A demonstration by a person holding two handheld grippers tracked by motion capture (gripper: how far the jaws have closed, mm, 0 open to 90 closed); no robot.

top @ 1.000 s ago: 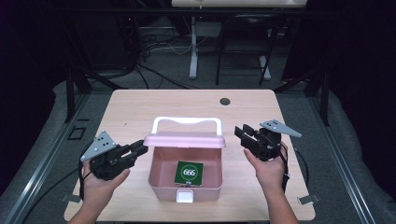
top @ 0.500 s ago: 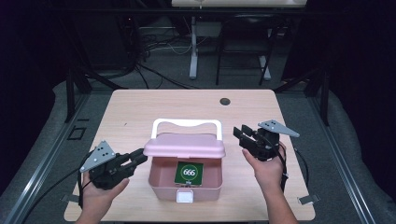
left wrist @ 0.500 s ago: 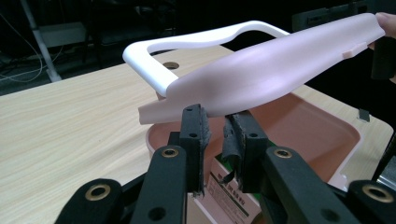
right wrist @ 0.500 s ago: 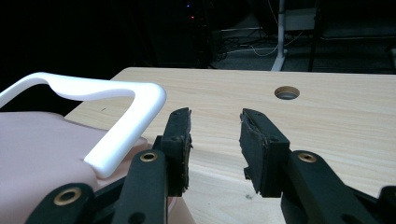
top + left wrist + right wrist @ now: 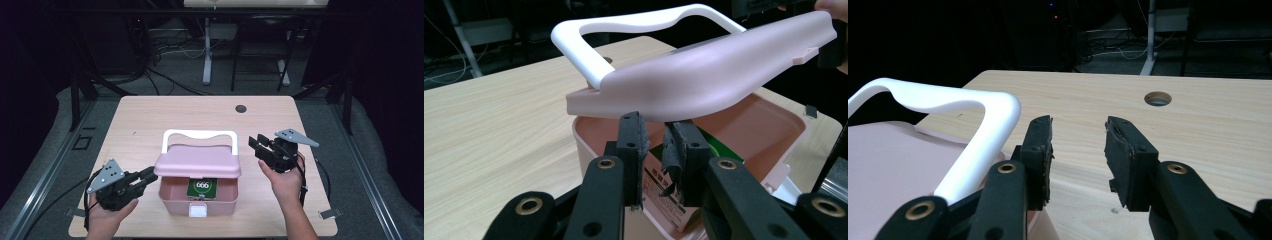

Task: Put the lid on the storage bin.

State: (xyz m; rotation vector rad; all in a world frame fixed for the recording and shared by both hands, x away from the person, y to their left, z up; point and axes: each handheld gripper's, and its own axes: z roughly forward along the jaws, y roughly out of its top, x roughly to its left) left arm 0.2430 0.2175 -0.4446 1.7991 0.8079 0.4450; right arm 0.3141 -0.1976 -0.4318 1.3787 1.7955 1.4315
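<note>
Your left gripper [image 5: 146,176], jaws nearly closed and empty, sits under the pink box's lid [image 5: 198,164]; your right gripper [image 5: 258,146] is open.

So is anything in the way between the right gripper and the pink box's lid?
Nothing visible is. The right gripper hangs open beside the right end of the pink lid, close to the white handle, with just bare table around it.

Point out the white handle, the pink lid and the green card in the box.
white handle [image 5: 200,134], high view, top bar
pink lid [image 5: 704,85], left gripper view, curved front face
green card [image 5: 202,186], high view, its printed face
</note>
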